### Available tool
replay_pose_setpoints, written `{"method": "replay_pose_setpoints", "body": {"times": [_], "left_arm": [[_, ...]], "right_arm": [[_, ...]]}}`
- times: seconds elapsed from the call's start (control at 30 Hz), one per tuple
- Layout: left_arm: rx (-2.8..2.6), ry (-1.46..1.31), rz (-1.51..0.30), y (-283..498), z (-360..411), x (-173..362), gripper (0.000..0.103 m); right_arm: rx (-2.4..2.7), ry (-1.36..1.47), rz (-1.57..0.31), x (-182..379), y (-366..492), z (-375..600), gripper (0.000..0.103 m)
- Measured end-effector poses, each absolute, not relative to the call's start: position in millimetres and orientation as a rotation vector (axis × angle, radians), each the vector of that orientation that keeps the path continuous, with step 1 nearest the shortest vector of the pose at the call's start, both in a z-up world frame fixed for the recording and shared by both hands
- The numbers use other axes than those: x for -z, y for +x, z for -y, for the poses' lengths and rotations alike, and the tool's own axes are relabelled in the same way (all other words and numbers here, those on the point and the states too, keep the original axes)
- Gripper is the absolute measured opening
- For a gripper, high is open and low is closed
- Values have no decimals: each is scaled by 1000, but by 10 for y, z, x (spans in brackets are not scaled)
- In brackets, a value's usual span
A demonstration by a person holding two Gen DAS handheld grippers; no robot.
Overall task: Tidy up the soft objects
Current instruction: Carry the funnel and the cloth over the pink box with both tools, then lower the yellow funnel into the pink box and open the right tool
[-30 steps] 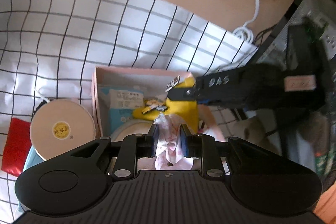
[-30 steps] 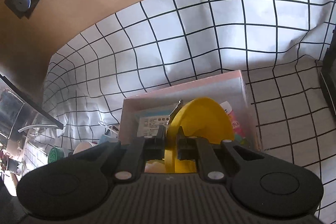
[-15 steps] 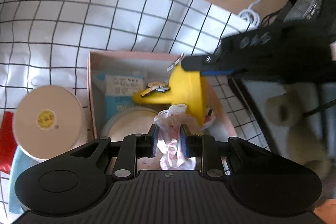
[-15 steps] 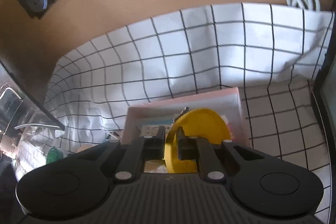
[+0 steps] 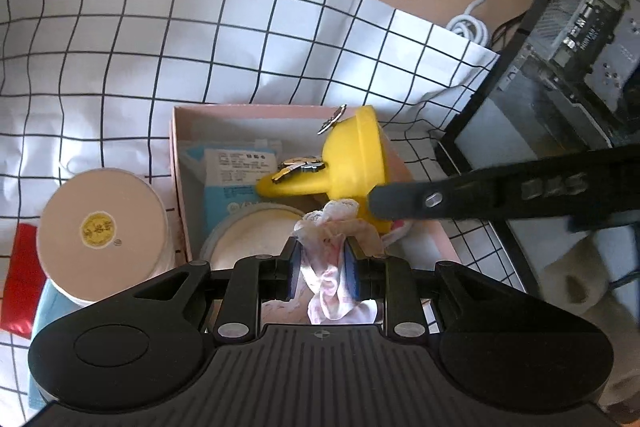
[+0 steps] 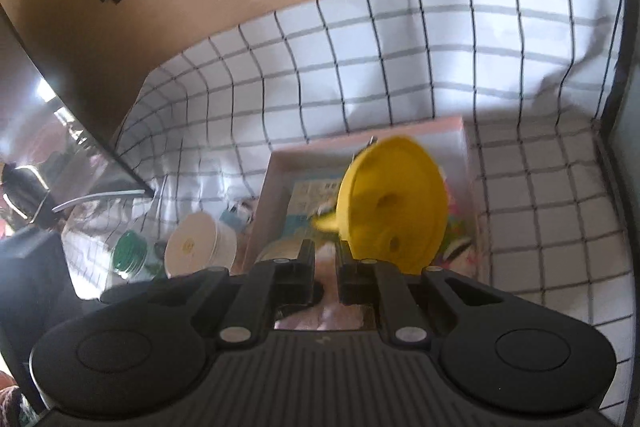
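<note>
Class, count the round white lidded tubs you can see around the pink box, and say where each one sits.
2. One round tub with a yellow sticker stands on the checked cloth just left of the pink box; another lies inside the box, near its front. Others may be hidden.

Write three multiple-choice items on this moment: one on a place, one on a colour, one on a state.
1. Where is the yellow funnel?
A. in a drawer
B. in the pink box
C. on a shelf

2. What colour is the sticker on the round tub?
A. yellow
B. green
C. blue

3. The left tongs are:
A. wide open and empty
B. shut on the funnel
C. shut on the lacy cloth

Answers: B, the funnel sits within the box walls; A, the tub's pale lid has a yellow disc at its centre; C, the cloth is bunched between the two fingers.
</note>
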State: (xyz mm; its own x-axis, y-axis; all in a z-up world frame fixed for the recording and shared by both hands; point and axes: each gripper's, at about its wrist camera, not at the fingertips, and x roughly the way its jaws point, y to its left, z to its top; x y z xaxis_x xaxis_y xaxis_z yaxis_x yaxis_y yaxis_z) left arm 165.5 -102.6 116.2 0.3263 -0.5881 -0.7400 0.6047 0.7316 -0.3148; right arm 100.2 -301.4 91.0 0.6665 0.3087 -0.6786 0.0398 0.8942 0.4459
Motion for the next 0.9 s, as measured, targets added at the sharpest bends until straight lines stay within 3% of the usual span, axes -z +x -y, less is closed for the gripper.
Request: {"method": "replay_pose_setpoints", "body": {"times": [0.5,0.9], "left_arm": [[768,-9,-869,1540,783,-1473,27],[781,7,-1027,1747,1118,-953,25]], "right_arm": [[-68,445,-953,-501,1274,3026,11],[-63,352,-803,-1033,878,3078,11]]}}
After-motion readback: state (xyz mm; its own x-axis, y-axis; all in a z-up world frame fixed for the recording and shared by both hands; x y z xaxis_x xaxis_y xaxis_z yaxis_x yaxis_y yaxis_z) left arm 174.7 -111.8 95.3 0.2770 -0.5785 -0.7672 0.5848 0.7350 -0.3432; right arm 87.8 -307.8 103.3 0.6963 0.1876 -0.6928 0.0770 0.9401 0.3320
